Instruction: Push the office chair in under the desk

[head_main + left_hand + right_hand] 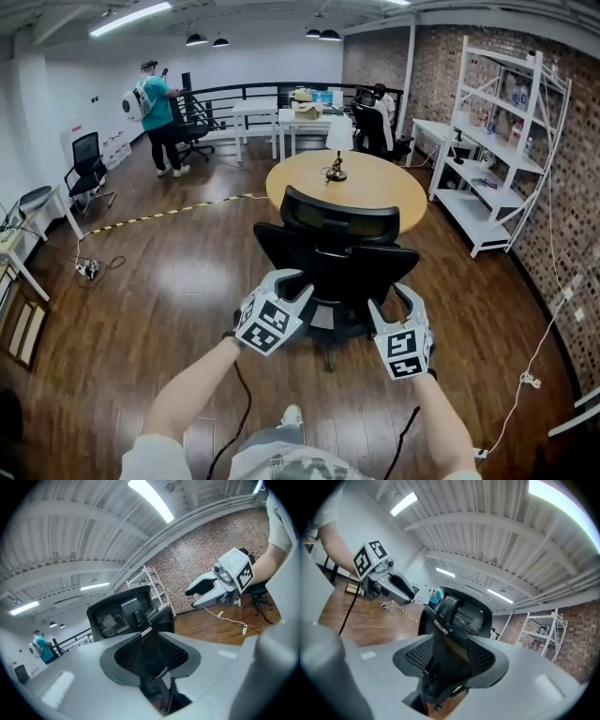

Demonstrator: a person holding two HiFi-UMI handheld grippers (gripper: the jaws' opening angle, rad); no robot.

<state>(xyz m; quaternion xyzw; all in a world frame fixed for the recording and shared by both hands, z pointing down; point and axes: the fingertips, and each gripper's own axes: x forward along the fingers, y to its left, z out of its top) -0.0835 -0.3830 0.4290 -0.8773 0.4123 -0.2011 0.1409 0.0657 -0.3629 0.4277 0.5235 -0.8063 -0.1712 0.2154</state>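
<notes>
I count two grippers, one in each of my hands, and one black office chair (337,255) just ahead of them and between them. My left gripper (292,287) sits by the chair's left rear side and my right gripper (393,301) by its right rear side, both angled inward. Each has its jaws part-way apart and released, clasping nothing, with the chair's dark back spine and mesh headrest framed in the gap. The chair stands back-to-me on a glossy dark plank floor (169,281). Just beyond it is one round wooden table (380,192), and the chair is not tucked under it. One small lamp (337,148) with a pale shade stands on top. Farther right of the chair, one white metal shelving unit (511,141) lines a brick wall. Far off to its left stands one person (157,114) in a teal top.
</notes>
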